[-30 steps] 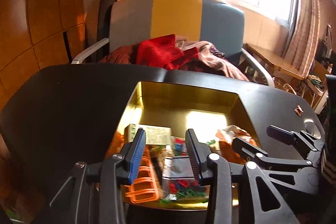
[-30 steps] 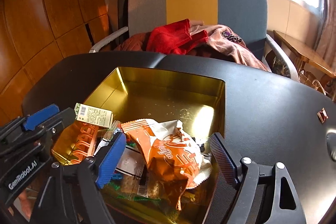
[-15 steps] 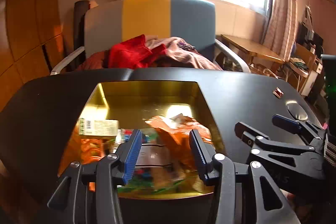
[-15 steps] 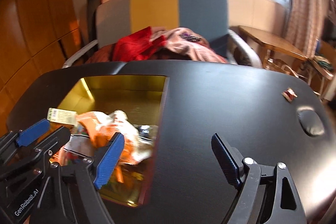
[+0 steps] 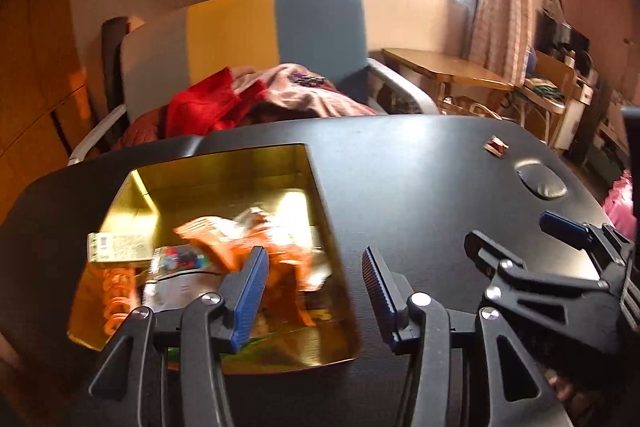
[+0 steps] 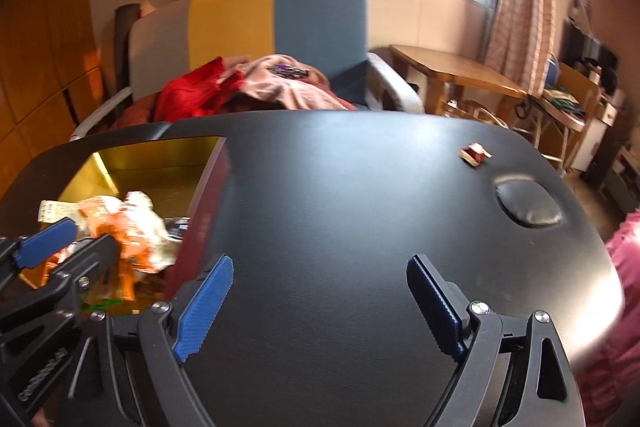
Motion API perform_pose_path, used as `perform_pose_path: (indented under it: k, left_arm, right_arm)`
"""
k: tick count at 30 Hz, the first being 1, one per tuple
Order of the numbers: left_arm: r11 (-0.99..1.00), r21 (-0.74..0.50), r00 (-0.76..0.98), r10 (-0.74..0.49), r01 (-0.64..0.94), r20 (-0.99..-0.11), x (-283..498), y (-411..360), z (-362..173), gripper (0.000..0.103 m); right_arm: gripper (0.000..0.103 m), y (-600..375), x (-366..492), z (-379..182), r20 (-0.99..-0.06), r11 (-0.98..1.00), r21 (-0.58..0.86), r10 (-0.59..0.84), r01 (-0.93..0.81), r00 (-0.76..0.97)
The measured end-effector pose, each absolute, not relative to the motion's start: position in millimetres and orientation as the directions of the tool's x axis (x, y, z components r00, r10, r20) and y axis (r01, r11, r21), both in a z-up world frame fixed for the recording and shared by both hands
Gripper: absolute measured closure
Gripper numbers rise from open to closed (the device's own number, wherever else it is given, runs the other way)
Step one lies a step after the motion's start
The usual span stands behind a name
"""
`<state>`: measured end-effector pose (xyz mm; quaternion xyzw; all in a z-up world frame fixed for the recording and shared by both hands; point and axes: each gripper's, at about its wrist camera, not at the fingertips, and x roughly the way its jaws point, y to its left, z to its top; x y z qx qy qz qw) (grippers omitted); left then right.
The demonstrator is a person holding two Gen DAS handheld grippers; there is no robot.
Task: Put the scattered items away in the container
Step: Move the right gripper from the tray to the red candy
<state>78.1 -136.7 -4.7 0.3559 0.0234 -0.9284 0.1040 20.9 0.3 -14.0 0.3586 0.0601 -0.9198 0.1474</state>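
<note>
A gold tin (image 5: 240, 167) sits on the black table (image 5: 420, 187), holding an orange snack bag (image 5: 248, 239), a green-white packet (image 5: 120, 247) and other small items. A small red wrapped candy (image 5: 496, 147) lies alone at the table's far right; it also shows in the right wrist view (image 6: 475, 153). My left gripper (image 5: 314, 273) is open and empty over the tin's right front edge. My right gripper (image 6: 318, 291) is open and empty over bare table, right of the tin (image 6: 160, 155), and the candy lies far ahead to its right.
A round dark recess (image 6: 527, 201) sits in the table near the candy. A striped armchair (image 6: 260, 27) with red and pink clothes stands behind the table. A wooden side table (image 6: 452, 71) and clutter stand at the back right.
Both grippers have swung to the right, away from the tin's middle. The right gripper has left the tin and now faces bare table with the candy in view. Both stay open.
</note>
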Motion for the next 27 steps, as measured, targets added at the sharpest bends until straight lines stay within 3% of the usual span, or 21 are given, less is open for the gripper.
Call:
perform_pose_path:
  k: [11, 27]
  left_arm:
    - [-0.994, 0.054, -0.711, -0.104, 0.093, -0.696, 61.7, -96.1, -20.7, 0.053]
    - [-0.998, 0.049, -0.648, -0.011, -0.041, -0.761, 35.7, -63.0, -62.2, 0.053]
  right_arm:
    - [0.013, 81.7, -29.6, -31.9, -0.712, -0.991, -0.019, -0.078, 0.131, -0.697]
    - [0.014, 152.3, -178.9, -45.9, -0.73, -1.0, 0.006, -0.011, 0.009, -0.684]
